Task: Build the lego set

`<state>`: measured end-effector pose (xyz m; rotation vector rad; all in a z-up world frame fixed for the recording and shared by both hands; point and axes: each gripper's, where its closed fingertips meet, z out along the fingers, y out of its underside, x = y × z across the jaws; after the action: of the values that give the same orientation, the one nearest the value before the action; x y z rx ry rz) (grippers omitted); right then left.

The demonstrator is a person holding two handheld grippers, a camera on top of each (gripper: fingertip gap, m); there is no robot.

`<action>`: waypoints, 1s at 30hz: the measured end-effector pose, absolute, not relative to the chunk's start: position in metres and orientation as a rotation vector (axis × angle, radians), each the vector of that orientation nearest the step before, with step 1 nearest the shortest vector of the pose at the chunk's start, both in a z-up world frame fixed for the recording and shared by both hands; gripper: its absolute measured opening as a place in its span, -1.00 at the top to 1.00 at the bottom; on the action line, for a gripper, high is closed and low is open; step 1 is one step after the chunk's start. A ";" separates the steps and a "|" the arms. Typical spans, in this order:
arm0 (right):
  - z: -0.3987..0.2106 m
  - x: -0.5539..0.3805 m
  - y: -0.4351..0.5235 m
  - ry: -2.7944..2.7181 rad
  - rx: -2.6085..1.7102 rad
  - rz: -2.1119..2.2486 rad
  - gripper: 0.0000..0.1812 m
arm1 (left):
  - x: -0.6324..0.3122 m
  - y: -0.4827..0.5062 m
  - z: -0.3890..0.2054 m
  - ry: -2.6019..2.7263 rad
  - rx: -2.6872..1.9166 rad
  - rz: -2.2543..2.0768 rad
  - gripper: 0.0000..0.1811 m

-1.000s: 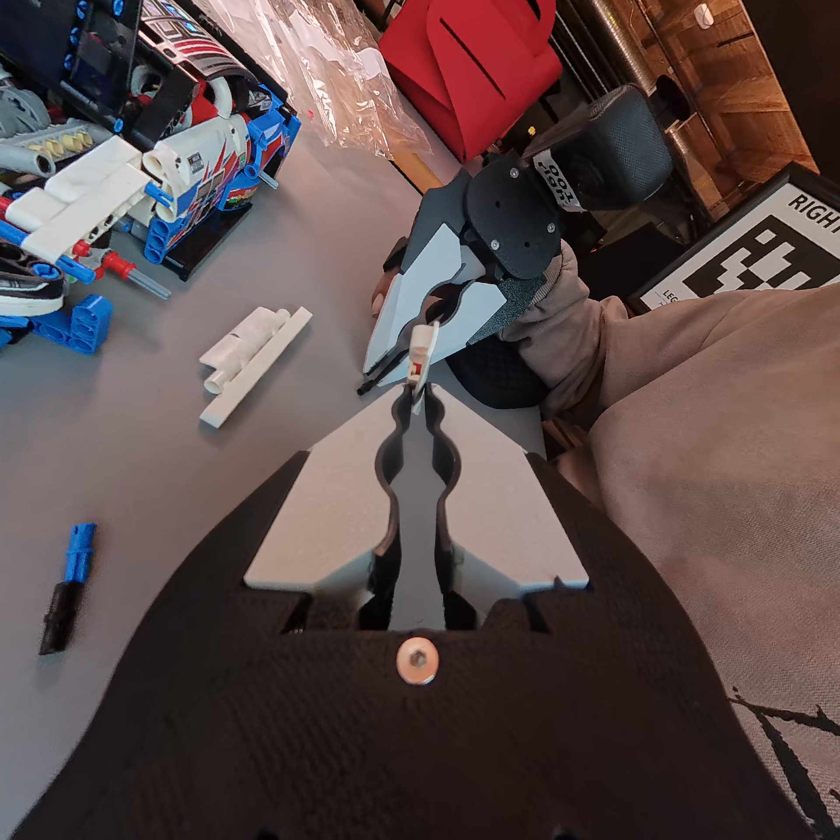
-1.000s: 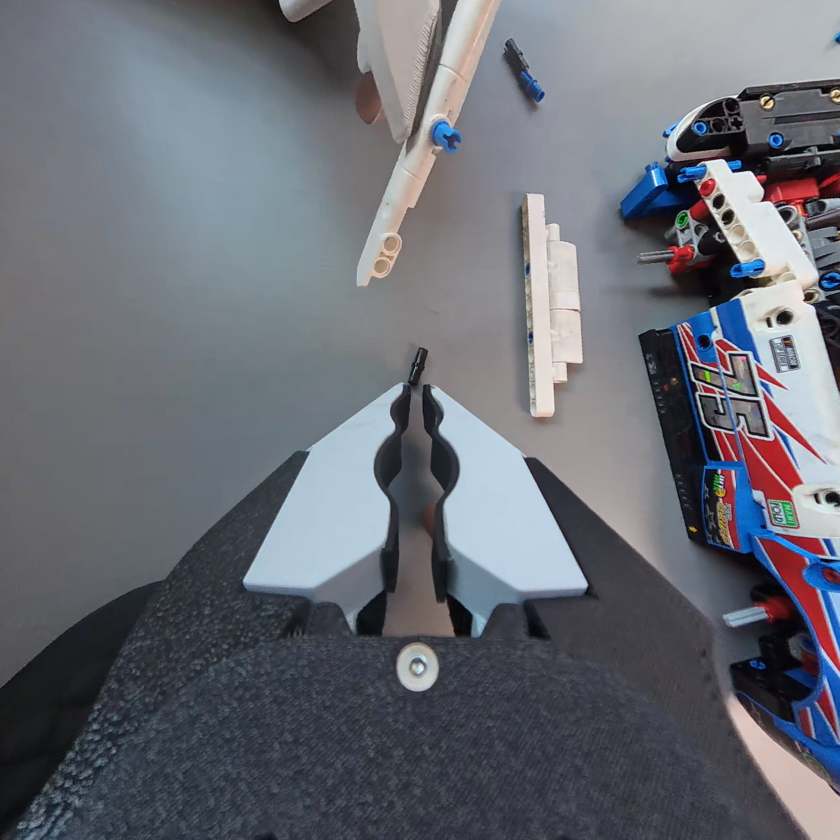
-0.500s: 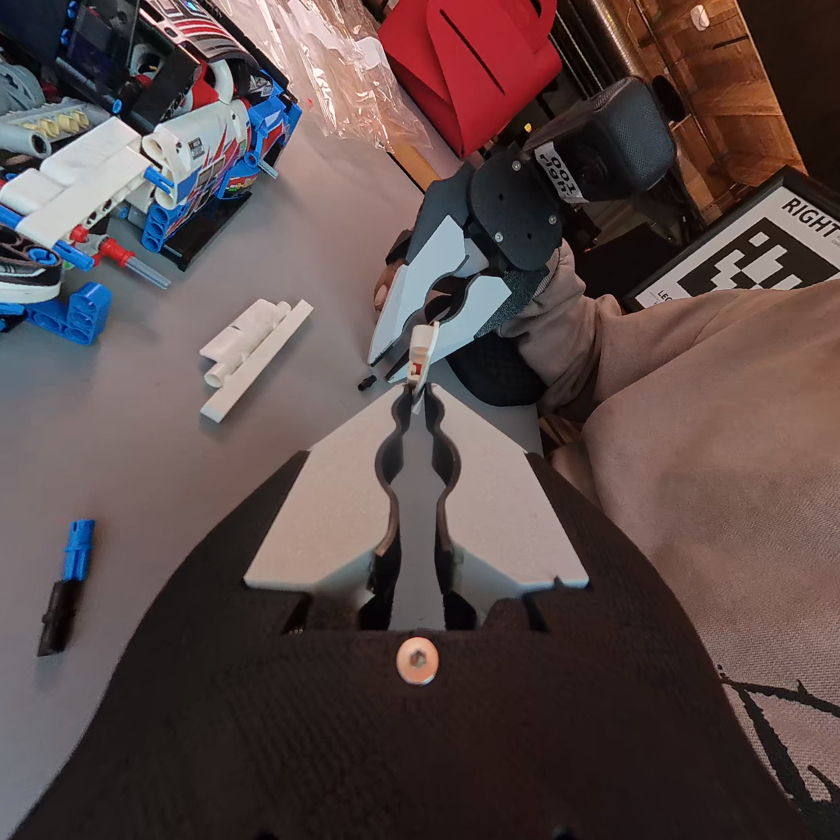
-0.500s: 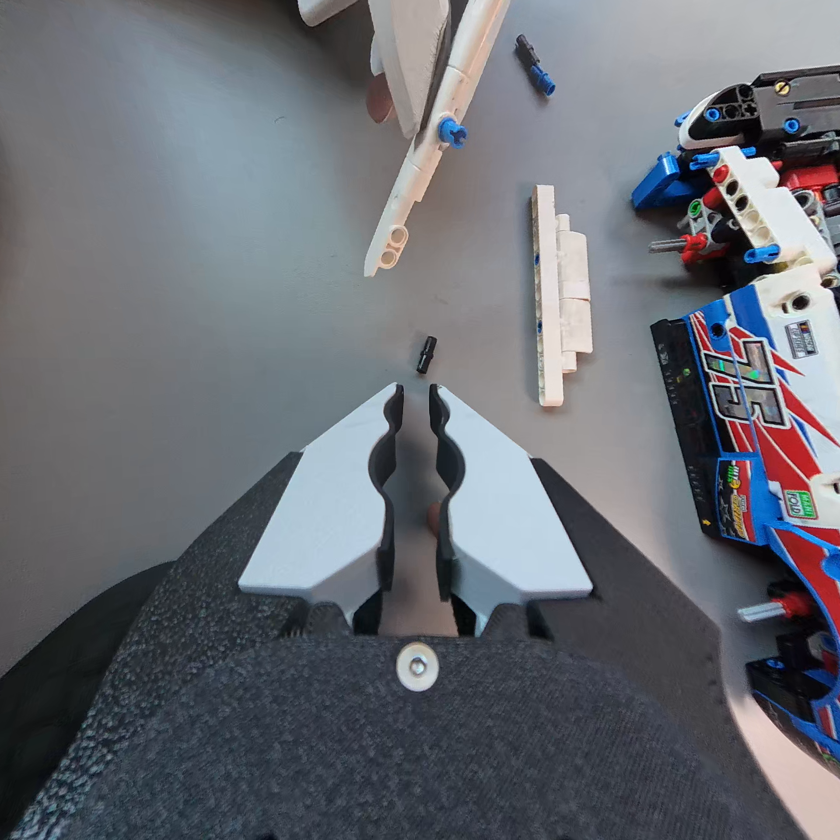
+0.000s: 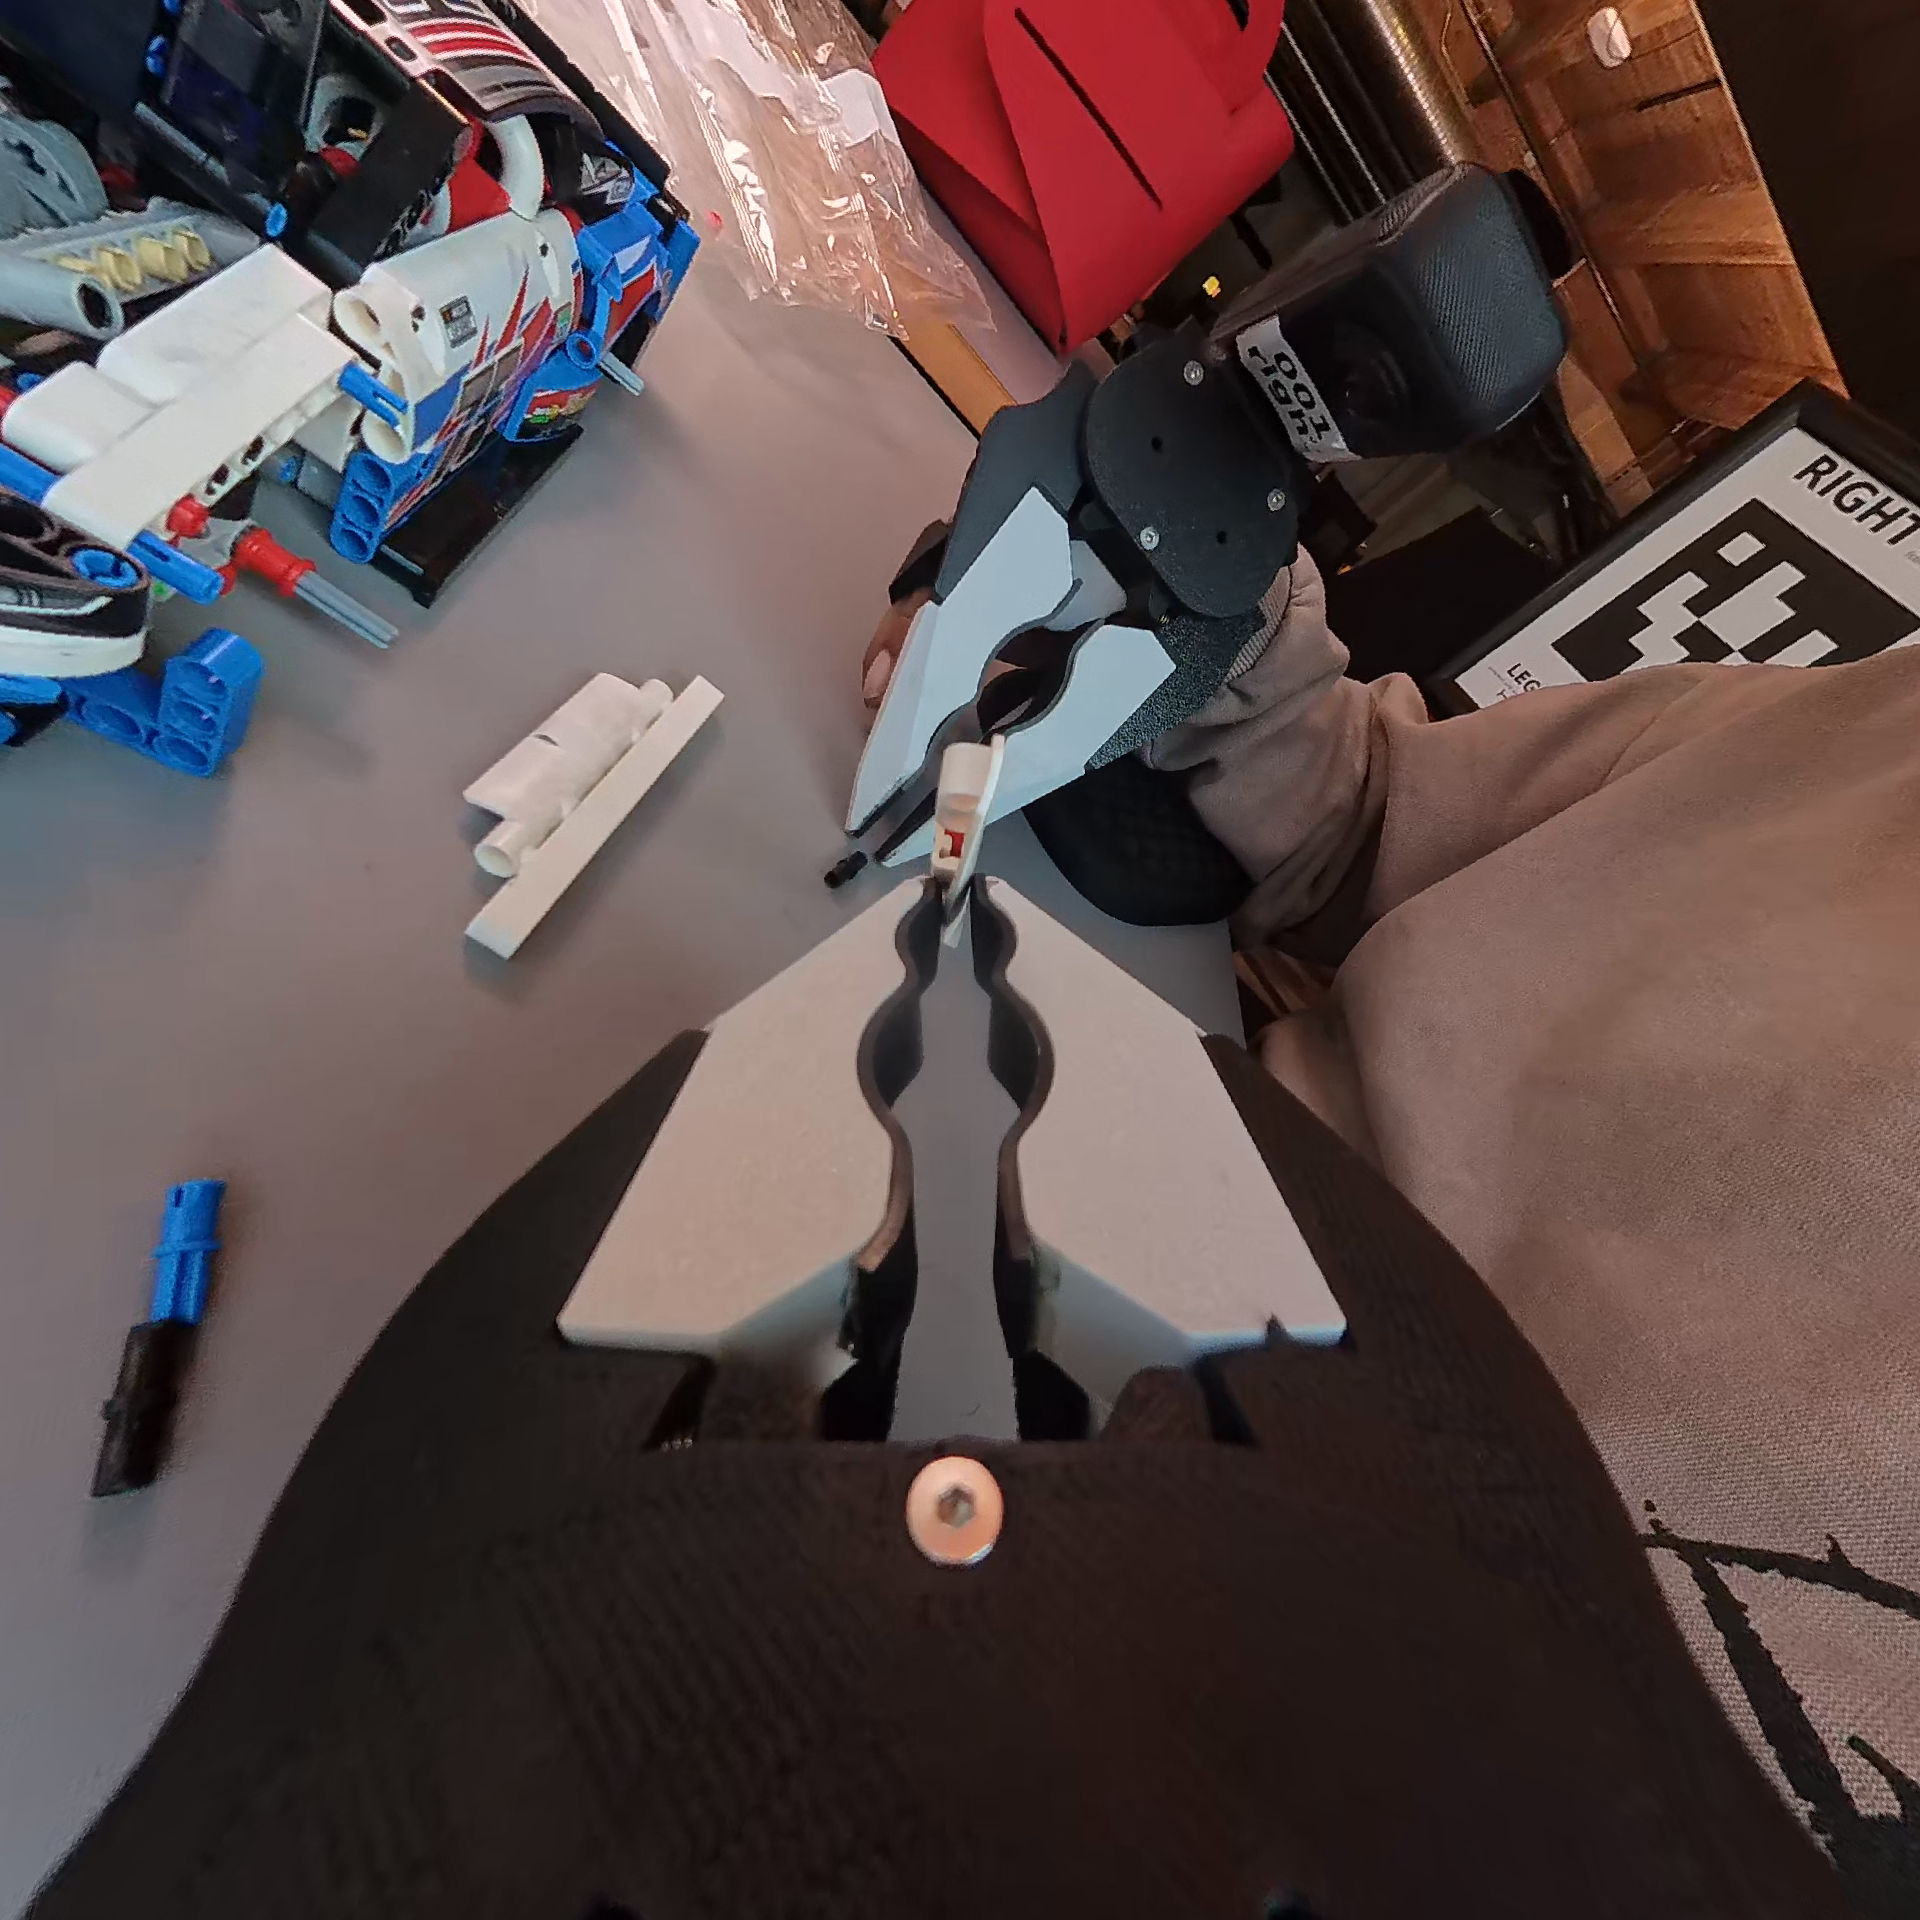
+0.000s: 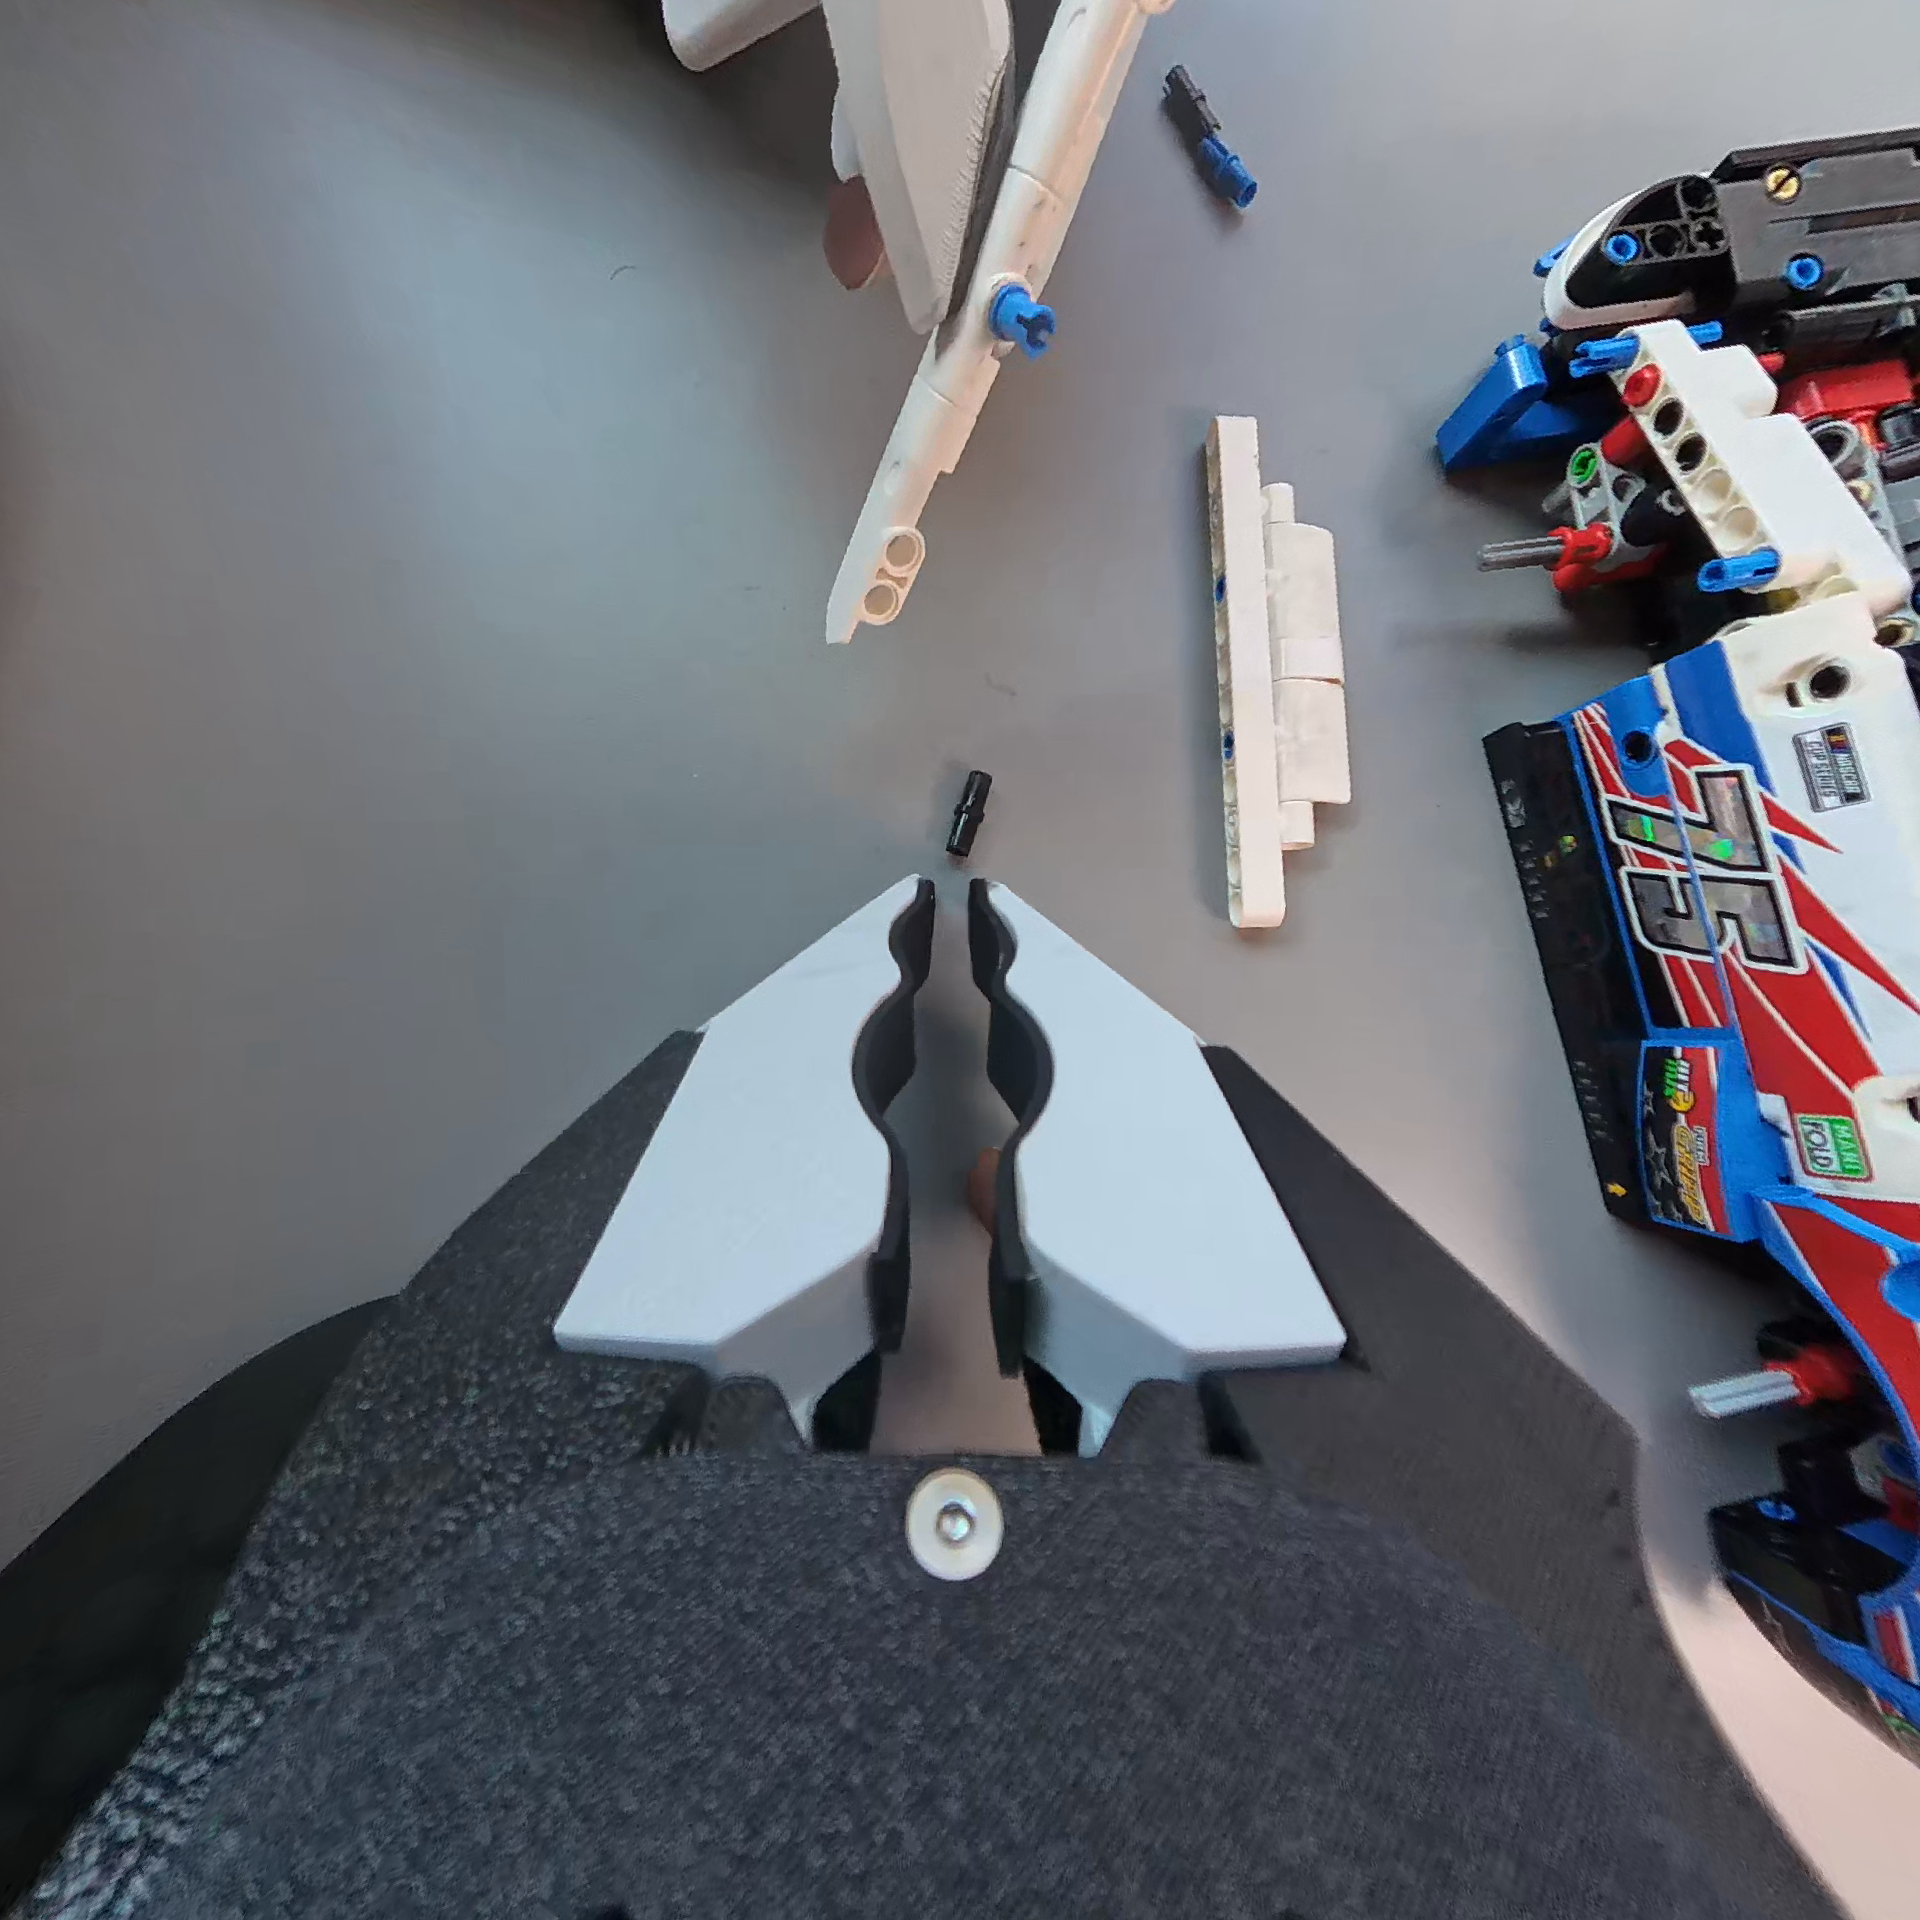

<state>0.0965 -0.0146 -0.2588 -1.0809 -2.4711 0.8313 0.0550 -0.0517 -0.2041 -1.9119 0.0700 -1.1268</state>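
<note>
My left gripper point(image 5: 951, 891) is shut on a long white panel point(image 5: 961, 821) and holds it above the grey table. The right wrist view shows the same panel point(image 6: 935, 457) with a blue pin point(image 6: 1020, 324) in its side, held by the left gripper point(image 6: 961, 312). My right gripper point(image 6: 951, 888) is slightly open and empty, low over the table. A small black pin point(image 6: 968, 812) lies on the table just ahead of its tips. The left wrist view shows that pin point(image 5: 844, 868) beside the right gripper point(image 5: 894, 836).
A white beam assembly point(image 6: 1273, 675) lies right of the pin. The partly built red, white and blue car point(image 6: 1766, 935) fills the right side. A blue and black pin point(image 6: 1210, 135) lies farther off. A red bag point(image 5: 1081, 135) and clear plastic bags point(image 5: 810, 156) sit at the table's far edge. The gap from one gripper's tips to the other's is roughly 8 centimetres.
My right gripper held the black pin in its tips a second ago, then opened and drew back; the pin now lies on the table. My left gripper still holds the white panel.
</note>
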 end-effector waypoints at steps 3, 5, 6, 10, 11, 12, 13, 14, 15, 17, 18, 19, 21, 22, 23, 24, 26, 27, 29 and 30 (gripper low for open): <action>-0.259 0.097 -0.015 -2.476 -1.066 0.832 0.96 | 0.055 -0.052 -0.204 0.071 -1.910 -1.124 0.97; -0.257 0.097 -0.015 -2.475 -1.069 0.849 0.93 | 0.055 -0.052 -0.203 0.076 -1.908 -1.123 0.97; -0.257 0.097 -0.015 -2.471 -1.076 0.853 0.89 | 0.056 -0.053 -0.202 0.083 -1.909 -1.120 0.97; -0.256 0.102 -0.017 -2.504 -1.120 0.881 0.87 | 0.058 -0.054 -0.201 0.107 -1.908 -1.114 0.97; -0.257 0.102 -0.016 -2.505 -1.115 0.867 0.85 | 0.059 -0.055 -0.200 0.109 -1.907 -1.115 0.97; -0.257 0.100 -0.015 -2.500 -1.108 0.854 0.83 | 0.059 -0.055 -0.200 0.109 -1.905 -1.117 0.97; -0.257 0.099 -0.014 -2.492 -1.104 0.846 0.83 | 0.059 -0.055 -0.200 0.108 -1.904 -1.120 0.97; -0.257 0.097 -0.014 -2.484 -1.102 0.842 0.83 | 0.059 -0.055 -0.200 0.107 -1.906 -1.122 0.97; -0.257 0.095 -0.014 -2.476 -1.103 0.841 0.82 | 0.059 -0.055 -0.201 0.105 -1.910 -1.123 0.97; -0.258 0.094 -0.017 -2.482 -1.102 0.836 0.82 | 0.060 -0.054 -0.203 0.104 -1.916 -1.122 0.97; -0.258 0.093 -0.019 -2.483 -1.102 0.835 0.83 | 0.060 -0.054 -0.203 0.105 -1.921 -1.119 0.97; -0.259 0.091 -0.021 -2.480 -1.105 0.823 0.85 | 0.060 -0.054 -0.204 0.107 -1.926 -1.113 0.97; -0.259 0.089 -0.023 -2.476 -1.105 0.809 0.88 | 0.060 -0.054 -0.206 0.109 -1.936 -1.104 0.97; -0.259 0.089 -0.024 -2.474 -1.108 0.809 0.89 | 0.060 -0.054 -0.207 0.110 -1.938 -1.103 0.97; -0.259 0.088 -0.025 -2.469 -1.122 0.813 0.90 | 0.060 -0.054 -0.207 0.108 -1.939 -1.101 0.97; -0.259 0.087 -0.025 -2.461 -1.144 0.821 0.90 | 0.059 -0.054 -0.207 0.107 -1.940 -1.098 0.97; -0.259 0.085 -0.022 -2.436 -1.167 0.814 0.97 | 0.059 -0.054 -0.207 0.107 -1.942 -1.093 0.97; -0.259 0.084 -0.022 -2.435 -1.159 0.812 0.98 | 0.059 -0.054 -0.207 0.108 -1.945 -1.090 0.97; -0.259 0.084 -0.023 -2.441 -1.128 0.805 0.98 | 0.059 -0.054 -0.209 0.110 -1.959 -1.083 0.97; -0.259 0.083 -0.025 -2.439 -1.111 0.812 0.98 | 0.059 -0.054 -0.211 0.111 -1.969 -1.078 0.97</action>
<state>0.0831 -0.0248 -0.2588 -1.1110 -2.4390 0.8124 0.0593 -0.0543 -0.2110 -1.9686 0.1108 -1.0781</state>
